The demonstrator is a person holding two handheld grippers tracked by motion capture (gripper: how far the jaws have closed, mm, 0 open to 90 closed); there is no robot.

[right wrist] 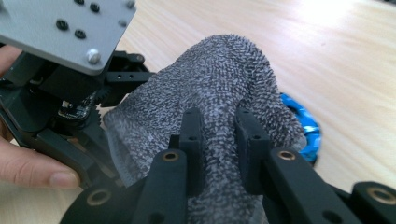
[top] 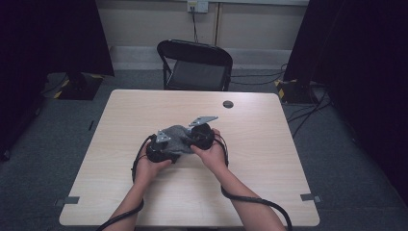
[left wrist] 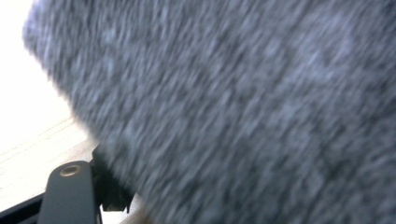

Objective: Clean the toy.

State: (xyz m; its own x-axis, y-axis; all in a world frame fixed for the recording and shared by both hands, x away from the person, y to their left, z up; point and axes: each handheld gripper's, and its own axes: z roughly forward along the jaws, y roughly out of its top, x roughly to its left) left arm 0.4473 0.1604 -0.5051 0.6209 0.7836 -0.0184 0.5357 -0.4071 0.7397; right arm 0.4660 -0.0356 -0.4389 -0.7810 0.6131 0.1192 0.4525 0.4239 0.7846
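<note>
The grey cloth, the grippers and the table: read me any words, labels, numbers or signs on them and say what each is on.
There is no readable text.
Grey cloth: plain knit, no label.
Blue thing behind the cloth: light markings, too hidden to read.
Left gripper's grey plate: screws only.
Table: bare wood grain.

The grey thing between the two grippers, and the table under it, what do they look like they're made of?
The grey cloth looks like knitted or terry fabric, possibly a sock or glove: a speckled, nubby, matte surface that folds softly where the right gripper pinches it. The table looks like pale wood-grain laminate or veneer: fine straight streaks and a smooth, slightly shiny top. Which of the two can't be told.
</note>
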